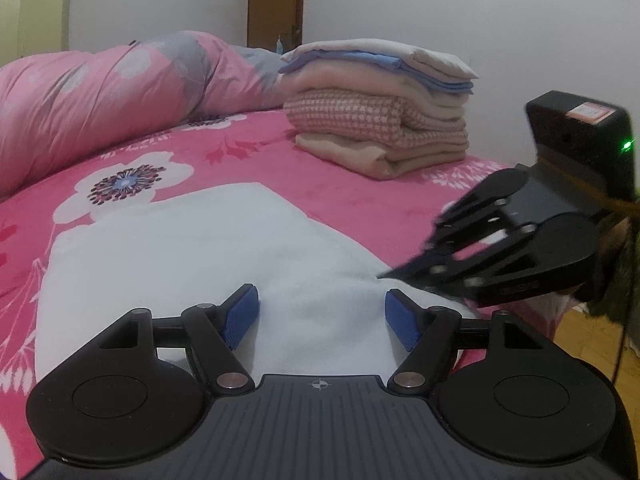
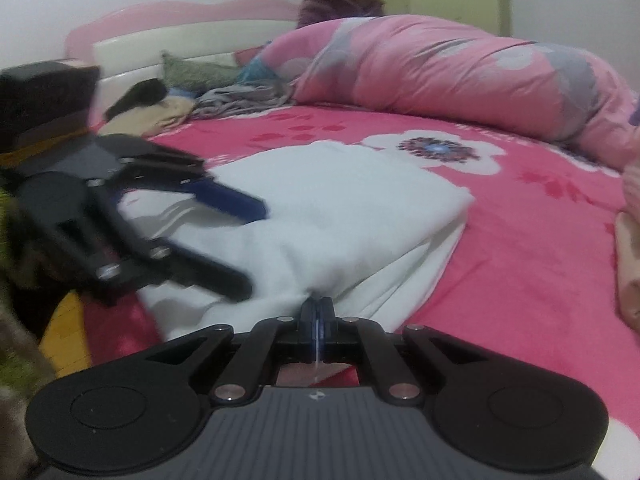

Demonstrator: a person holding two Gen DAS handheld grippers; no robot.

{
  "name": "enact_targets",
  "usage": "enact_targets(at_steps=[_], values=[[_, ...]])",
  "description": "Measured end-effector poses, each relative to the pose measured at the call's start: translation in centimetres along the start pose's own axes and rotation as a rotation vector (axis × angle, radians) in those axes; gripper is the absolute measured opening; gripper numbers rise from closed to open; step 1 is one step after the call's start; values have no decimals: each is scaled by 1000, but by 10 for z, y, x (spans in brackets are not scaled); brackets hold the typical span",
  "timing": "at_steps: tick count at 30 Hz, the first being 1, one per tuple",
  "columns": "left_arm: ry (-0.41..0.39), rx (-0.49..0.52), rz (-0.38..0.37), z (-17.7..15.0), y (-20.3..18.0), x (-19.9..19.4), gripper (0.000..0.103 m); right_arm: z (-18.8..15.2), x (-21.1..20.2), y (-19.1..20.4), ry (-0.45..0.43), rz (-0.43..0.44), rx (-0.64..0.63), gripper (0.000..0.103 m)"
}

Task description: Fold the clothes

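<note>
One white garment (image 1: 192,256), partly folded, is lying mid-frame on the pink bedsheet (image 1: 320,168). Its near edge is being pinched by the right gripper (image 2: 318,312); the left gripper (image 1: 322,314) is being held wide over it. Four folded items (image 1: 380,108) are stacked upper right; unfolded clothes (image 2: 192,108) are waiting.

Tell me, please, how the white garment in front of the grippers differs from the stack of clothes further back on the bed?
The white garment is a single piece, partly folded and spread low; the stack of clothes holds several finished folds piled high. The garment is plain white; the stack mixes beige, blue and a checked pattern. Both rest on the pink floral bedsheet.
</note>
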State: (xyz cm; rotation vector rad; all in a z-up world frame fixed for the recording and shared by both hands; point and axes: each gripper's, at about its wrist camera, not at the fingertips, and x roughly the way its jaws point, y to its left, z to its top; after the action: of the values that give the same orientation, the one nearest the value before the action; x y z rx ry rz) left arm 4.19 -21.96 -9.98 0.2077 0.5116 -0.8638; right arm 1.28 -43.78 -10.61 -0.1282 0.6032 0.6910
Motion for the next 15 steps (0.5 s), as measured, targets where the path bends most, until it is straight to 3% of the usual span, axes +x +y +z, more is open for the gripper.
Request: enact_targets(at_steps=[9, 15], values=[[-4, 9, -3, -1, -1, 3, 76, -9, -5, -7, -10, 155, 109, 1], [-3, 71, 36, -2, -12, 10, 78, -22, -15, -23, -12, 285, 277, 1]])
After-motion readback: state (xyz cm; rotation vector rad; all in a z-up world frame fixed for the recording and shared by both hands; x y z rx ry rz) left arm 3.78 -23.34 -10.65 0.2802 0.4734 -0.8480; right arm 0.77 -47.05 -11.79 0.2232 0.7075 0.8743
